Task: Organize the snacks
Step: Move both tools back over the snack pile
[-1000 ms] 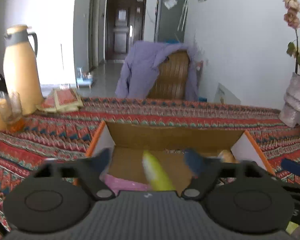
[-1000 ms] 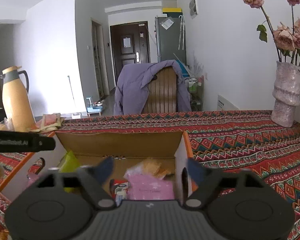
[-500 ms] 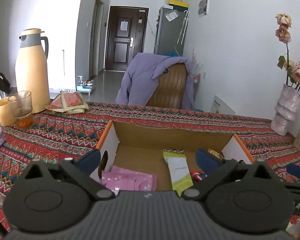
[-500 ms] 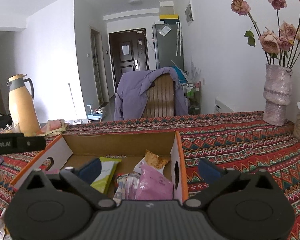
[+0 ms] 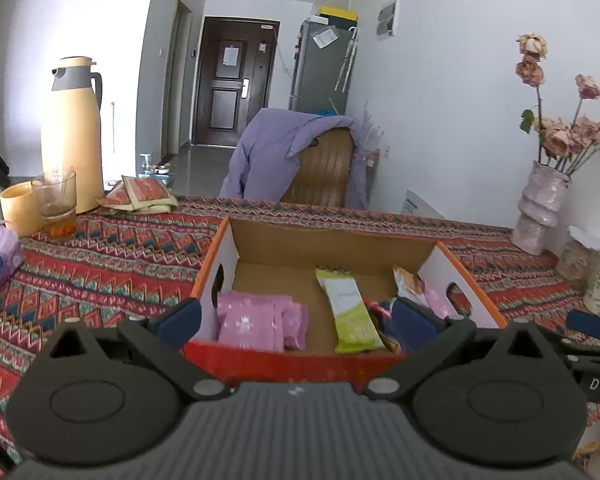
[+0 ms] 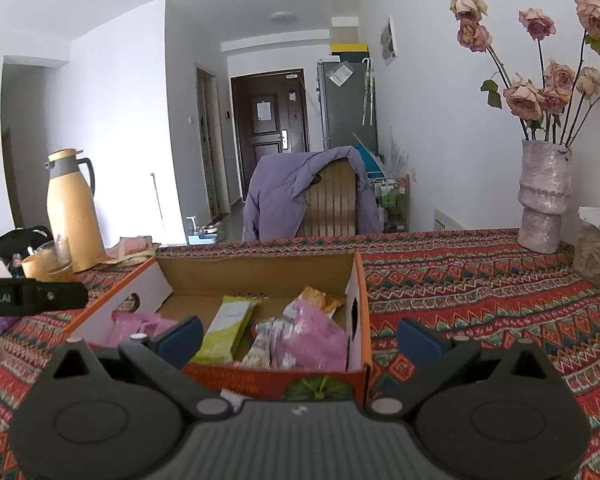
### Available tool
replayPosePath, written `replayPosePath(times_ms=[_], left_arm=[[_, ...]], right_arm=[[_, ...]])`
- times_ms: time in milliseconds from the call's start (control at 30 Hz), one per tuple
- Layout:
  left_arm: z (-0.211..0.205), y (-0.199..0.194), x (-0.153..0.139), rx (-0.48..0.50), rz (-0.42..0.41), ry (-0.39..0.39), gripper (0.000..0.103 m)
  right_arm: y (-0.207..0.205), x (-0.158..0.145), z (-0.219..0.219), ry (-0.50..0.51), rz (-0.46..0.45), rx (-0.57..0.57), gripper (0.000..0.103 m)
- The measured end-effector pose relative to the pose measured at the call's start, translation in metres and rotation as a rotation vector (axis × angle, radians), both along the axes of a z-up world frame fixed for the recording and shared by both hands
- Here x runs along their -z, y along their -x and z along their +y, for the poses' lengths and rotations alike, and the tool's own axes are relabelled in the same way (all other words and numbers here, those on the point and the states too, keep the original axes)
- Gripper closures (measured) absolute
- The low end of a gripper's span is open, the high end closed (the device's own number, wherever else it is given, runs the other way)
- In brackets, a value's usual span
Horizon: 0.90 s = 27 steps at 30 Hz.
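I see both my left tool (image 5: 296, 316) and right tool (image 6: 300, 338) spread wide and holding nothing, above the near edge of the box (image 5: 332, 242). The green snack bar (image 5: 350, 310) lies inside between pink packets (image 5: 256, 320). A flask (image 5: 72, 132) and vase (image 6: 544, 196) stand well apart on the counter (image 6: 480, 288).

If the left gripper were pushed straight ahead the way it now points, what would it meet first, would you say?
Probably the red front wall of the cardboard box, right in front of the open left gripper. If it cleared the rim, the green packet comes next; depth is unclear.
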<state>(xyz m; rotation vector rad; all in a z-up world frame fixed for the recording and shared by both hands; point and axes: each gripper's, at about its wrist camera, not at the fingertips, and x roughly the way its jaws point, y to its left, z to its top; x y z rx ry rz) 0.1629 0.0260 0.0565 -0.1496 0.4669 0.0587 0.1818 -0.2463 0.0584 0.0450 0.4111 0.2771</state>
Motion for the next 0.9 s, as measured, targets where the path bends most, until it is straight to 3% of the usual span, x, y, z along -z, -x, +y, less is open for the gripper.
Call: replayPosePath(times_ms=[567,900], left_arm=[[0.012,0.075,0.050,0.017,0.013,-0.018,0.000],[0.019,0.103,0.074,-0.033,-0.018,-0.083,0.000]], right_arm=[[0.059,0.038,-0.002,0.024,0.060,-0.035,0.000],[0.084,0.067,0.008,0.094,0.119,-0.056,0.000]])
